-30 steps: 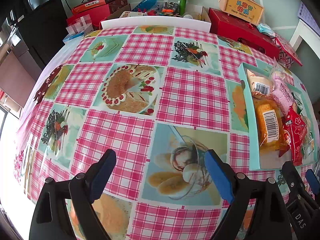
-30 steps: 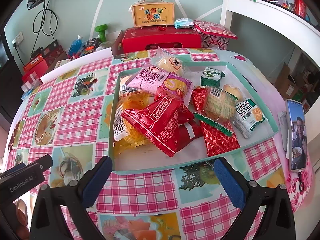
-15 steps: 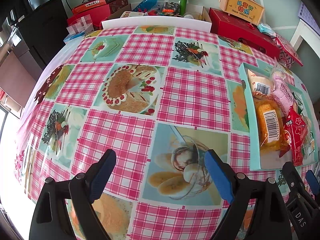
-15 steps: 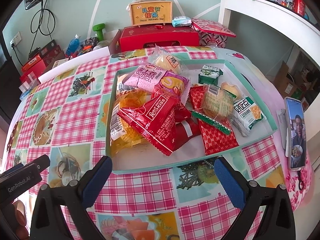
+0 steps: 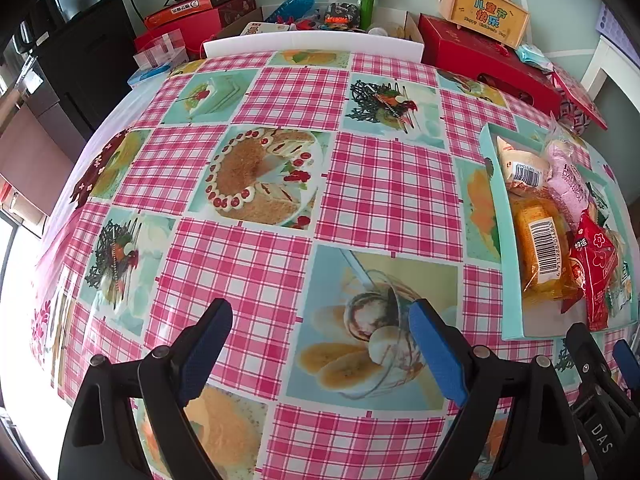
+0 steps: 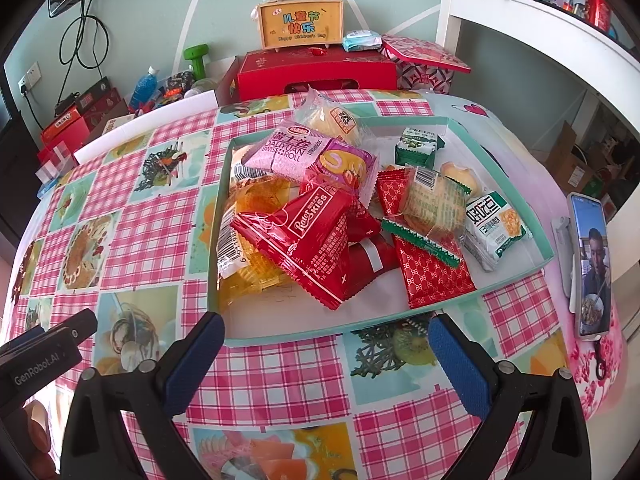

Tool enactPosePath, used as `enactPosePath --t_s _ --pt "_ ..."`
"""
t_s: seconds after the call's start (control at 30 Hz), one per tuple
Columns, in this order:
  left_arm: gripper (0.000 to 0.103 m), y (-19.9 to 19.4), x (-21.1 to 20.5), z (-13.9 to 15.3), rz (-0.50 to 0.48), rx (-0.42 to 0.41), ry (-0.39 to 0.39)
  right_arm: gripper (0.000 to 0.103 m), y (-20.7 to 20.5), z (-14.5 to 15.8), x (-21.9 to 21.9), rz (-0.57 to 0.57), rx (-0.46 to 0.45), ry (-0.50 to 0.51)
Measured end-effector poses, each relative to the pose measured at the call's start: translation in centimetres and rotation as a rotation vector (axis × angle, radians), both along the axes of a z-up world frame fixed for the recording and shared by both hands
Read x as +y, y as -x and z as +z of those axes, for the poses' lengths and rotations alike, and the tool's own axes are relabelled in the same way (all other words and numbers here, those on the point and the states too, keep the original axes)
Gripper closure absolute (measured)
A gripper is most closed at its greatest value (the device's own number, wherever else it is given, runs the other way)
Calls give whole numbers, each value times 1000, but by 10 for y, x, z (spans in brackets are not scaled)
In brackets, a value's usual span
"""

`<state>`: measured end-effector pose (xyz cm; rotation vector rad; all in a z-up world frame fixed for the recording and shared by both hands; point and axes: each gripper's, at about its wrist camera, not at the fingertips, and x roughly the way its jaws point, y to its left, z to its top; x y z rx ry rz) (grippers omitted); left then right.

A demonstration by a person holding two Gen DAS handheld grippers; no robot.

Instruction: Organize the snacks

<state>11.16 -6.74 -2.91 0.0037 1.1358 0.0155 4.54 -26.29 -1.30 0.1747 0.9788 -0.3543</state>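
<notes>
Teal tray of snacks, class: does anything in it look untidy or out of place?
Yes. In the teal tray the packets lie heaped: the red Kiss packet rests tilted on the orange packet, and a clear bun packet pokes over the far rim. Nothing looks spilled or torn.

Desk [image 6: 132,216] w/ pink-check dessert-print cloth. Teal tray [image 6: 508,168] sits on it. Phone [image 6: 591,264] lies just right of tray, near desk edge. White foam strip [image 5: 312,43] at far edge, well left of tray.
</notes>
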Motion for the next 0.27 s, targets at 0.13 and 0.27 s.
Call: enactPosePath --t_s 0.13,0.27 --pt "13 2 -1 3 -9 -27 2 0 0 -1 -1 -1 1 -1" --pt "13 4 -4 8 -26 -49 0 0 1 -1 -2 -4 1 -2"
